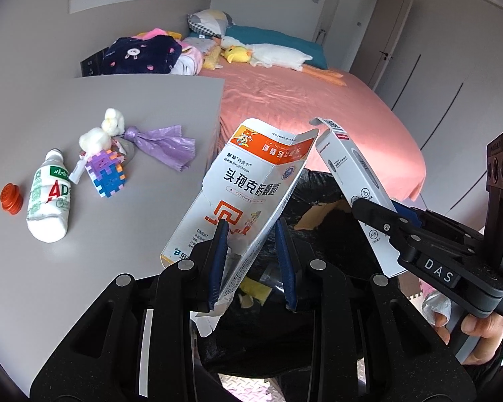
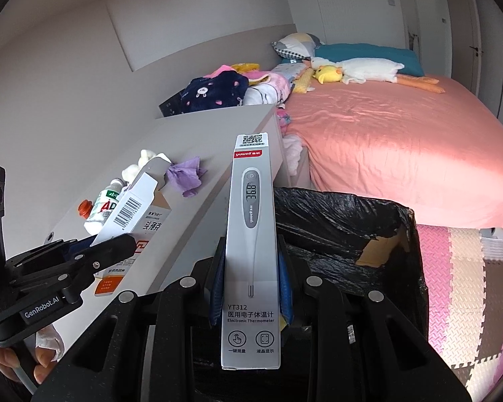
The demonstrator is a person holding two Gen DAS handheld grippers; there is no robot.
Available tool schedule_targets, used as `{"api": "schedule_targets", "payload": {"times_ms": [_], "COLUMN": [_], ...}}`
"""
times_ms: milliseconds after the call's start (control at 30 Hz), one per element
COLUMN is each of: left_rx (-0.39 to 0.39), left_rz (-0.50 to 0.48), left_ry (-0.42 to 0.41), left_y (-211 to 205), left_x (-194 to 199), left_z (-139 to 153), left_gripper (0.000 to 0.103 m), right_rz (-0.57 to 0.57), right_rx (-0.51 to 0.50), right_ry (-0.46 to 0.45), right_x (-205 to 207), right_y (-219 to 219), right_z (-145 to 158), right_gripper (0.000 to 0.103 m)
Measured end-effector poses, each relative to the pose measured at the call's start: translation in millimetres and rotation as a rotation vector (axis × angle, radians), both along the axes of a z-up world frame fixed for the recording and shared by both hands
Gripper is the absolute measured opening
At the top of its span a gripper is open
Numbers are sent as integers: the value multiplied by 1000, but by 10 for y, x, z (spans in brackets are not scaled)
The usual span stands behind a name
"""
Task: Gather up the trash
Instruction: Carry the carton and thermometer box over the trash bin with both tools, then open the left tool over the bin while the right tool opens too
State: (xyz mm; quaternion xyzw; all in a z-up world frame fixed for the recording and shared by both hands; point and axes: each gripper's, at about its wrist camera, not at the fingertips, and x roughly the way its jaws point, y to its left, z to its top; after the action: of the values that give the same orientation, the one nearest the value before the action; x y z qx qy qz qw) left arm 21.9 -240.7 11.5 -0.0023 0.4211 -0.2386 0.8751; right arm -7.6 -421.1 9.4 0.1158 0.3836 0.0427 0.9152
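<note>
Above bin (image 2: 335, 221), each hand-held gripper (image 2: 251, 284) (image 1: 251, 251) clamps a carton (image 2: 251, 251) (image 1: 238, 194).

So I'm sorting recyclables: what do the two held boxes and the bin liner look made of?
Medicine box: thin printed card, slightly glossy; its torn, bent flaps show that. Thermometer box: stiffer glossy card with crisp edges. Bin liner: thin black plastic film, crinkled and shiny.

Medicine box (image 1: 241, 184): white with orange band and black lettering. Thermometer box (image 2: 251, 251): grey-white, red stripe. Bin liner (image 2: 335, 227): glossy black. Counter (image 1: 100, 100): plain grey. Bedsheet (image 2: 402, 140): salmon pink. Bottle cap (image 1: 10, 198): red-orange. Knotted bag (image 1: 164, 144): lilac.
</note>
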Motion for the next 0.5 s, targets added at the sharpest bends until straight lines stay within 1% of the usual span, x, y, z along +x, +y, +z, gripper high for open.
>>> {"api": "schedule_targets", "payload": {"times_ms": [500], "left_rx": [0], "left_rz": [-118], "left_ry": [55], "left_y": [-447], "left_x": [54], "left_z": [-186], "left_gripper": [29], "right_rz": [-116], "right_rx": [0], "right_ry": [34], "right_x": [-67], "right_y": [-426], "right_z": [-148], "right_gripper": [28]}}
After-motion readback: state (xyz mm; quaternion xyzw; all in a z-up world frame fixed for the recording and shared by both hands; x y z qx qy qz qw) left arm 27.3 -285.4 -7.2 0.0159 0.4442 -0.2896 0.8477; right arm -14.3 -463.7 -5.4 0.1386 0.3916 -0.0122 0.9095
